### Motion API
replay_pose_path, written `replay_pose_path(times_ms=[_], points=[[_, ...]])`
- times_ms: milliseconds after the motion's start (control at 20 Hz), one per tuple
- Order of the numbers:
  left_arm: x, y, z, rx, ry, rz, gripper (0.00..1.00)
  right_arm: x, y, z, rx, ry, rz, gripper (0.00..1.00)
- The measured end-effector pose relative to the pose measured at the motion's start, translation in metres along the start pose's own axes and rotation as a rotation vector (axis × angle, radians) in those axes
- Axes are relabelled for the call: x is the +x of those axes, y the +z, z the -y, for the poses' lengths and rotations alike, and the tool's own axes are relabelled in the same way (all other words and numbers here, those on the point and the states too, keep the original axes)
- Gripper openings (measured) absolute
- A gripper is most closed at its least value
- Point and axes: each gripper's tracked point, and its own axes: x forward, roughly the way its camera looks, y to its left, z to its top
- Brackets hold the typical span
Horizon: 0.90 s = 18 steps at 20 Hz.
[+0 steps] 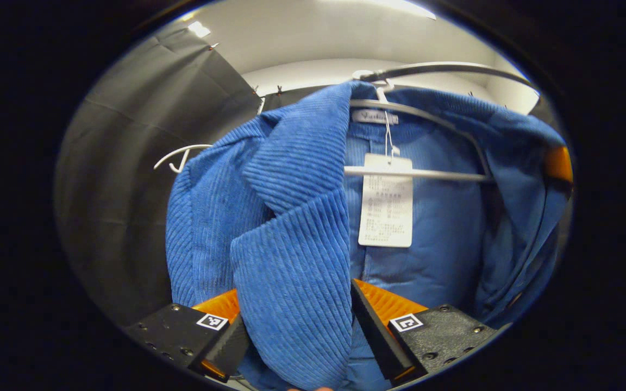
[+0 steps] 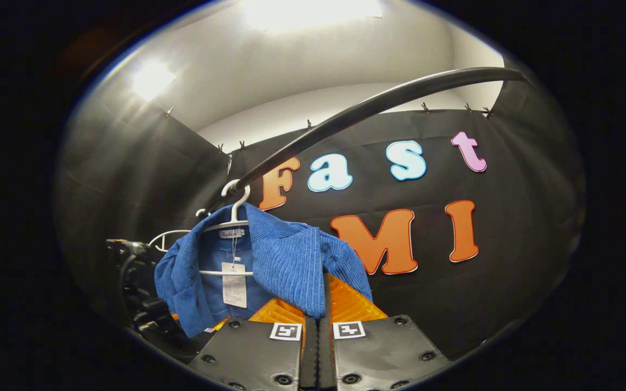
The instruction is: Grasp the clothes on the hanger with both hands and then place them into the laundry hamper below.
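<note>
In the left gripper view, my left gripper (image 1: 296,326) stands with its fingers apart on either side of the front panel of the blue corduroy jacket (image 1: 286,217), which hangs straight ahead on a white hanger (image 1: 416,174) from a black rail (image 1: 454,68). In the right gripper view, my right gripper (image 2: 317,309) is closed on the jacket's other front edge, the rail arching above.

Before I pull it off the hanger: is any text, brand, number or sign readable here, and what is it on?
Neck label of the blue jacket: a short line of wording, too blurred to read.
Hang tag on a string at the collar: rows of print, too small to read.
Square markers on the left tool and right tool: black-and-white patterns, no words.
</note>
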Motion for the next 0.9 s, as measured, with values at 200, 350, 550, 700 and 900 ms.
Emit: replay_pose_path(times_ms=[200, 350, 550, 700, 900], points=[[-0.009, 0.010, -0.023, 0.003, -0.006, 0.026, 0.47, 0.003, -0.003, 0.004, 0.000, -0.016, 0.003, 0.08], [-0.018, 0.024, -0.050, 0.016, 0.005, 0.034, 0.08, 0.003, -0.006, 0.003, -0.004, -0.026, 0.007, 0.08], [-0.042, 0.087, -0.094, 0.102, 0.120, 0.146, 0.08, 0.008, -0.011, 0.008, 0.001, -0.043, 0.009, 0.08], [-0.051, 0.142, -0.122, 0.206, 0.207, 0.220, 0.08, 0.012, -0.015, 0.008, 0.013, -0.046, -0.001, 0.08], [-0.048, 0.197, -0.132, 0.351, 0.241, 0.291, 0.08, 0.017, -0.019, 0.010, 0.025, -0.050, -0.007, 0.08]])
